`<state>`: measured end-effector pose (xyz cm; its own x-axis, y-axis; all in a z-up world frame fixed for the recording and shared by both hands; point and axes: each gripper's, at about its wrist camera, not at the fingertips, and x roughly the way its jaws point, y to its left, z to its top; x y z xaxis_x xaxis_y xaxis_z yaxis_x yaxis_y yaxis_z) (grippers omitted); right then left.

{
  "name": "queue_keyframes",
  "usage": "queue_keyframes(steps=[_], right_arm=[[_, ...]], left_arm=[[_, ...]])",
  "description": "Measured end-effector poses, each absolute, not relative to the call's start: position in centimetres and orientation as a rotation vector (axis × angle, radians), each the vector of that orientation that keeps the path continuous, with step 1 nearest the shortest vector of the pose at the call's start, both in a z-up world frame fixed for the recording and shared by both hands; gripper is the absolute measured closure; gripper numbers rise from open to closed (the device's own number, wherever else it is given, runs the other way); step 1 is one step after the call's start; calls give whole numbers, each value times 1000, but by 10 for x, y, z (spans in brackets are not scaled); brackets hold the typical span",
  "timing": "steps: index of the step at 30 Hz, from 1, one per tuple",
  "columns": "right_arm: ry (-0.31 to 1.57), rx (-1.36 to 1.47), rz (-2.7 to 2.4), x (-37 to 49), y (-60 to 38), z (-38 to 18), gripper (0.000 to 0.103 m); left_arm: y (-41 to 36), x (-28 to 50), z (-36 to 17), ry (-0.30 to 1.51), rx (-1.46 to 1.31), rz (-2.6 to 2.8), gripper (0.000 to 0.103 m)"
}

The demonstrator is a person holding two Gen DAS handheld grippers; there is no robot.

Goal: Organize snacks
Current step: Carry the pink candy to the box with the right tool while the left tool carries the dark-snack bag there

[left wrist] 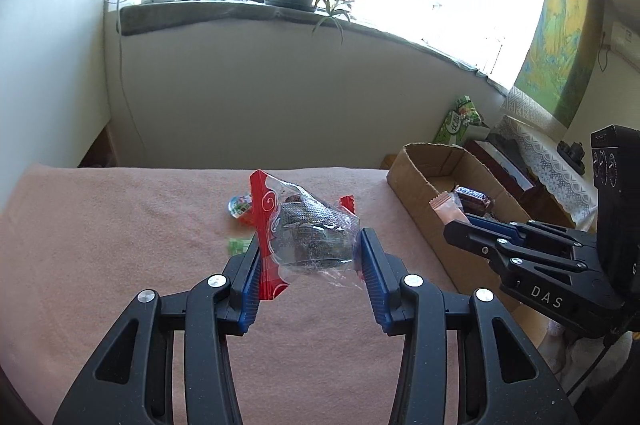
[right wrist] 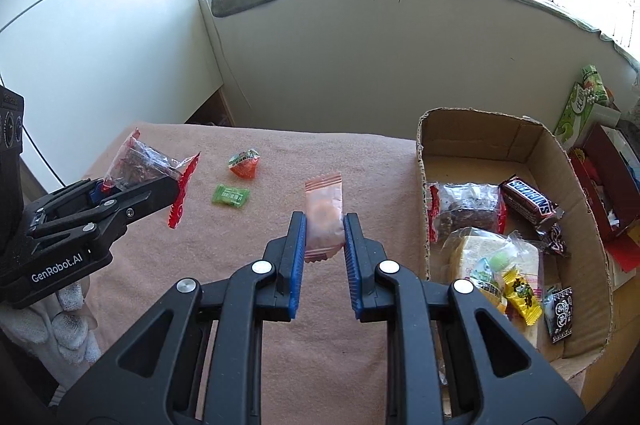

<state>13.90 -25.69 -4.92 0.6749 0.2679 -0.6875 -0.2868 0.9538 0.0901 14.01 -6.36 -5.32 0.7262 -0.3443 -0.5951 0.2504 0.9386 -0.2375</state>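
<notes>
Mid-sort: left gripper (left wrist: 308, 257) clamps a clear red-edged packet (left wrist: 308, 229), right gripper (right wrist: 324, 237) a pink sachet (right wrist: 324, 221), the cardboard box (right wrist: 480, 137) at right half-filled, two sweets (right wrist: 231, 195) left centre-frame on the worktop (right wrist: 320, 345).

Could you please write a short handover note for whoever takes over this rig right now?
Left gripper: shut on the clear red-edged packet, lifted off the cloth.
Right gripper: shut on the pink packet, also lifted.
Done: cardboard box already holds a Snickers bar and several other snacks.
Left: drop both held packets in the box, then fetch the green candy and orange-and-green snack from the pink cloth.
</notes>
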Motion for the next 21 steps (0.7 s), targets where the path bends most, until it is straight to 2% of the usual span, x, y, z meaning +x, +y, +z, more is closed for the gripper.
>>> queue_keyframes(steps=[21], right_arm=[[731,-4,202,138,-344,-26,84]], left_arm=[[-159,145,-40,693,-95,-478,60]])
